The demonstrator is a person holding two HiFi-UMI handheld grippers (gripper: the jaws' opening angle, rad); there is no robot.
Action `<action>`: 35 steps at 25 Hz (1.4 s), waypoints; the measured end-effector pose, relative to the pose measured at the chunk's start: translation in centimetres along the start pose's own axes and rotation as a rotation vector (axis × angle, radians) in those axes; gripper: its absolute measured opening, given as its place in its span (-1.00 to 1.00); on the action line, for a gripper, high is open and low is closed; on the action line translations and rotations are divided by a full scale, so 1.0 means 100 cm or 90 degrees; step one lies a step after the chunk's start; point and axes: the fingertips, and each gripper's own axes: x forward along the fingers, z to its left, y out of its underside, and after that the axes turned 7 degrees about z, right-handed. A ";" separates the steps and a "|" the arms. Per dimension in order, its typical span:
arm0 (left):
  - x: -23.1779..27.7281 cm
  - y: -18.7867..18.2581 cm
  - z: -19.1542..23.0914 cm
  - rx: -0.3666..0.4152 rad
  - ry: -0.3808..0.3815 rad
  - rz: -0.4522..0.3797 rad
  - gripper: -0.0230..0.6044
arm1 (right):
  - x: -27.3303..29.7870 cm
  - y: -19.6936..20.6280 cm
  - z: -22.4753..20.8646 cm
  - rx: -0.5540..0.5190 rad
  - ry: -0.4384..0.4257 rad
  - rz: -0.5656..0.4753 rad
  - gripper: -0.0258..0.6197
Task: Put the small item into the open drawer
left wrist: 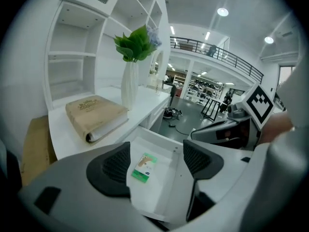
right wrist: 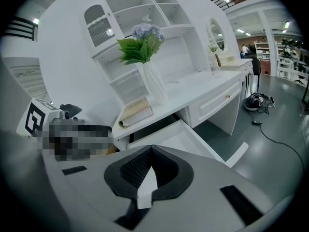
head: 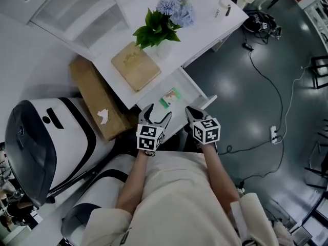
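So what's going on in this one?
A person holds a gripper in each hand at a white desk. The small green packet lies flat inside the open drawer, touched by neither gripper. The left gripper hovers near the drawer with jaws apart; the right gripper has its jaws together on nothing. The placing looks done.

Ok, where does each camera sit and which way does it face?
Head view: on the person's head, looking steeply down at the open drawer; forearms, left tool, right tool show.
Left gripper view: rides the left tool, faces into the drawer; parted jaws show.
Right gripper view: rides the right tool, faces the vase; shut jaws show.
Head and left gripper views share the green packet.
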 end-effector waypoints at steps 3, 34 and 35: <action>0.007 0.011 -0.008 0.004 0.017 0.014 0.22 | -0.001 0.005 -0.002 0.006 0.000 0.005 -0.84; 0.014 0.004 -0.006 0.036 0.049 0.018 -0.77 | -0.016 -0.008 -0.021 0.020 0.030 -0.028 -0.84; 0.013 0.003 -0.005 0.039 0.049 0.018 -0.81 | -0.016 -0.008 -0.021 0.020 0.030 -0.027 -0.84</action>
